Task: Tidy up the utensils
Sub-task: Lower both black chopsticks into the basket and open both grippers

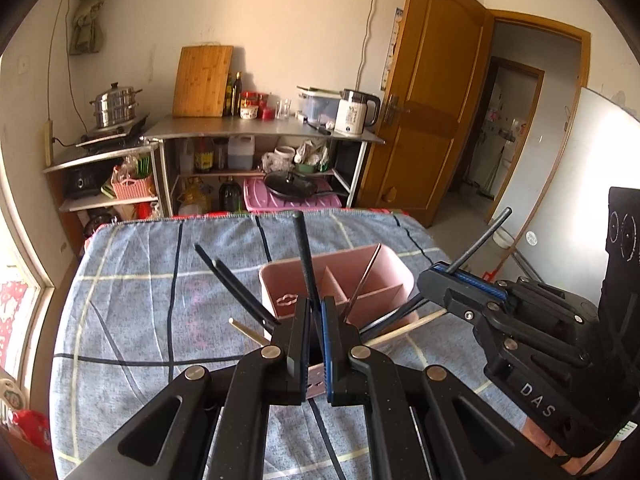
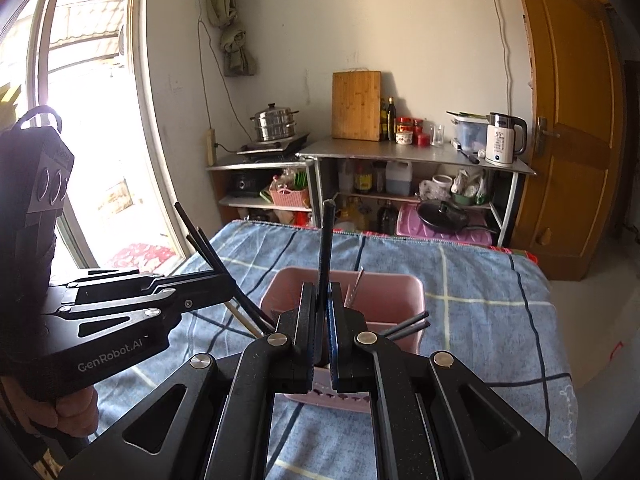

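Observation:
A pink divided utensil holder (image 1: 360, 276) stands on the blue checked cloth; it also shows in the right wrist view (image 2: 380, 296). My left gripper (image 1: 316, 312) is shut on a black chopstick (image 1: 303, 252) that points up over the holder. My right gripper (image 2: 322, 300) is shut on another black chopstick (image 2: 326, 240), also upright above the holder; in the left wrist view it (image 1: 460, 276) sits at the holder's right. A thin utensil (image 1: 366, 276) leans inside the holder. Black chopsticks (image 1: 236, 284) and a pale wooden one (image 1: 246, 330) lie beside the holder.
The table (image 1: 132, 304) ends just past the holder. Behind it stand metal shelves (image 1: 260, 130) with a kettle (image 1: 354, 112), cutting board, bottles and a steamer pot (image 1: 114, 106). A wooden door (image 1: 424, 92) is at the right, a window (image 2: 92, 112) at the left.

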The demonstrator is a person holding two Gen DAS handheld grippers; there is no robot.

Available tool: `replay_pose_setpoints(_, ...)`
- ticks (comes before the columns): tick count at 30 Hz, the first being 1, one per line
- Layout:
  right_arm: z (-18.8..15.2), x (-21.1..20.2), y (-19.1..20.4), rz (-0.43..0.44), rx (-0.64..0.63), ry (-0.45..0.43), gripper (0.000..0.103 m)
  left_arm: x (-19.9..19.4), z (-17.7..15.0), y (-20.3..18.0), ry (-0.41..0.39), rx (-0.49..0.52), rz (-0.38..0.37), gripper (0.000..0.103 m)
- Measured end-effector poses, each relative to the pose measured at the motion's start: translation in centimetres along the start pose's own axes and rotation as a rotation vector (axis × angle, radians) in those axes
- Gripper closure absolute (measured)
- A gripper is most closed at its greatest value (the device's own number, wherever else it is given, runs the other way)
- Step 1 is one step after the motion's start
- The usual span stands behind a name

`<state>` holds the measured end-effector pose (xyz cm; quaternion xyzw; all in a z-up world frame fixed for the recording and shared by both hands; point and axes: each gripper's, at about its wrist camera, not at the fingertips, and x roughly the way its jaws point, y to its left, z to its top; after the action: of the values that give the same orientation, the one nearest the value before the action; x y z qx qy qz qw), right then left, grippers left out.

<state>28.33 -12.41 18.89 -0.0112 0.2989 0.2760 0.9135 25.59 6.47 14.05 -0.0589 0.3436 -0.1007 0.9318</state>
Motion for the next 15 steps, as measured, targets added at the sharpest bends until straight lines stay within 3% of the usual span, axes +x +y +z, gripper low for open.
replay_pose_setpoints(5,-0.9,1.2,-0.3,0.007,0.009,0.053,0.098,1.7,-1.0,0.2,0.046,0.013,0.011,0.097)
replay_pose_setpoints(9,-0.9,0.6,-0.7,0.009,0.025,0.042,0.097,1.2,-1.3,0.3,0.036,0.015,0.009,0.096)
replay_pose_setpoints(15,-0.3,-1.2,-0.8,0.006,0.023,0.003,0.091,-0.9,-1.1,0.1,-0.014,0.012,0.006,0.078)
